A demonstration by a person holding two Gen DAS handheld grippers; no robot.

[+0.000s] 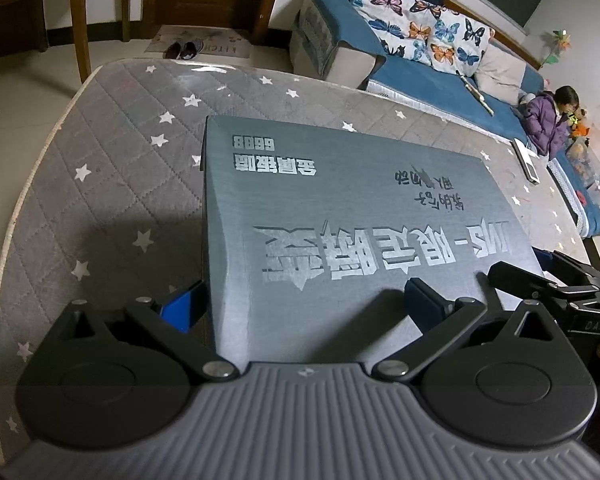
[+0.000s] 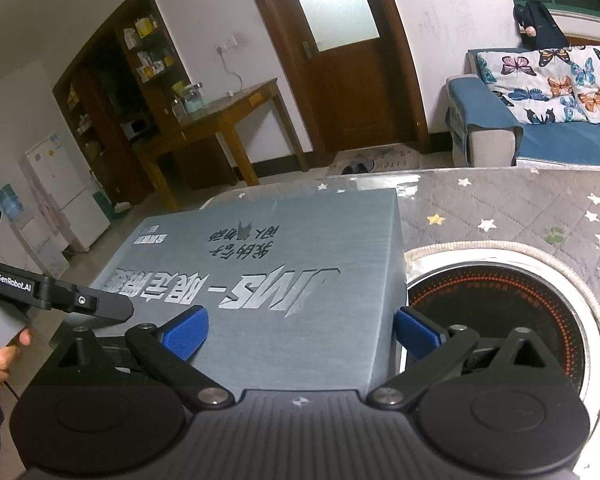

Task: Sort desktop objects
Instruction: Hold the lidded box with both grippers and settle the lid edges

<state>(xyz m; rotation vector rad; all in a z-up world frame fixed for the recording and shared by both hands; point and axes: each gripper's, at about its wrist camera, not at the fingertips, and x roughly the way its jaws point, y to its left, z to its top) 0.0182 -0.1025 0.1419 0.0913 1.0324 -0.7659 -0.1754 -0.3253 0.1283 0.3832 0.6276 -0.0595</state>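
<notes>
A large grey box [image 1: 340, 208] with silver Chinese lettering lies on the star-patterned grey table cover [image 1: 112, 152]. My left gripper [image 1: 304, 304] straddles the box's near left corner: one blue pad [image 1: 182, 310] is beside its left side, the other pad [image 1: 424, 300] lies on its top. In the right wrist view the same box [image 2: 268, 272] sits between my right gripper's [image 2: 300, 330] blue pads [image 2: 186, 332], one on its top, the other at its right side. Both jaws stand wide. Whether the pads press the box is unclear.
A round induction cooktop [image 2: 500, 320] is set in the table right of the box. A white remote [image 1: 526, 160] lies near the far right edge. A blue sofa [image 1: 420, 64] with a butterfly blanket, a child [image 1: 548, 120], a wooden table [image 2: 220, 120] stand around.
</notes>
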